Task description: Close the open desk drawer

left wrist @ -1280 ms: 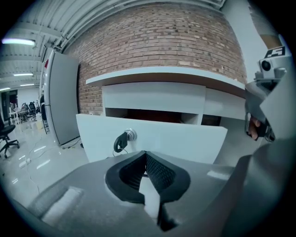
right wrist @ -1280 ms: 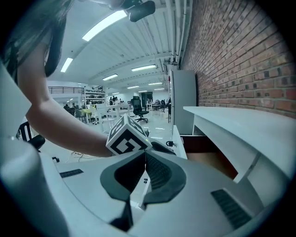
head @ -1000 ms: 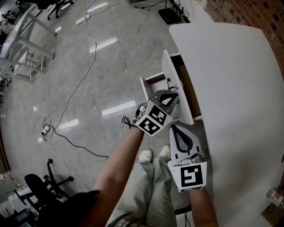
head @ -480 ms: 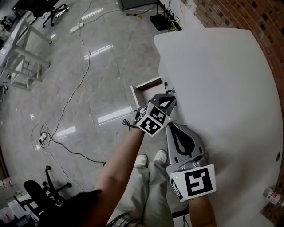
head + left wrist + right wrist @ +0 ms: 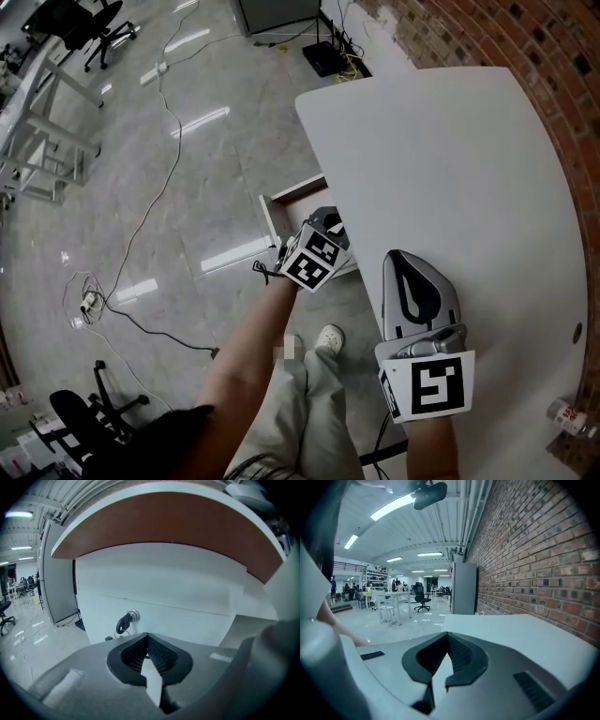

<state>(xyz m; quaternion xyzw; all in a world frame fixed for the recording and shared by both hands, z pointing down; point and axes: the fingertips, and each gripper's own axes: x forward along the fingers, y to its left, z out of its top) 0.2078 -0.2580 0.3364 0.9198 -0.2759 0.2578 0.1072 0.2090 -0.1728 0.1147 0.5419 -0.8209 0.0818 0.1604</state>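
Drawer: its white front [image 5: 187,590] is seen straight ahead in the left gripper view, set back beneath the brown underside [image 5: 164,522] of the surface [image 5: 450,169].
Lock: a round lock [image 5: 133,616] is set in the front, at 11 o'clock of the jaw tips, and a dark key [image 5: 123,623] is hung from it.
Left gripper: the left gripper [image 5: 148,637] is pressed fully together, with nothing caught between its jaws. Its tips are held right at the drawer front, just beside the key; contact cannot be told.
Left gripper, head view: it is found at the surface's near edge, close to the picture's centre, with its marker cube [image 5: 312,258] at 7 o'clock of the tips.
Right gripper: the right gripper [image 5: 448,635] is likewise closed and nothing is held. It is raised over the white surface, clear of it.
Right gripper, head view: it is placed at 5 o'clock of the left gripper, well apart from the drawer.
Boxed part: a white box-shaped piece with a brown top edge [image 5: 292,190] is seen projecting from under the surface at 11 o'clock of the left gripper. Whether it belongs to the drawer cannot be told.
Surroundings: a brick wall [image 5: 534,550] is seen at 3 o'clock in the right gripper view.
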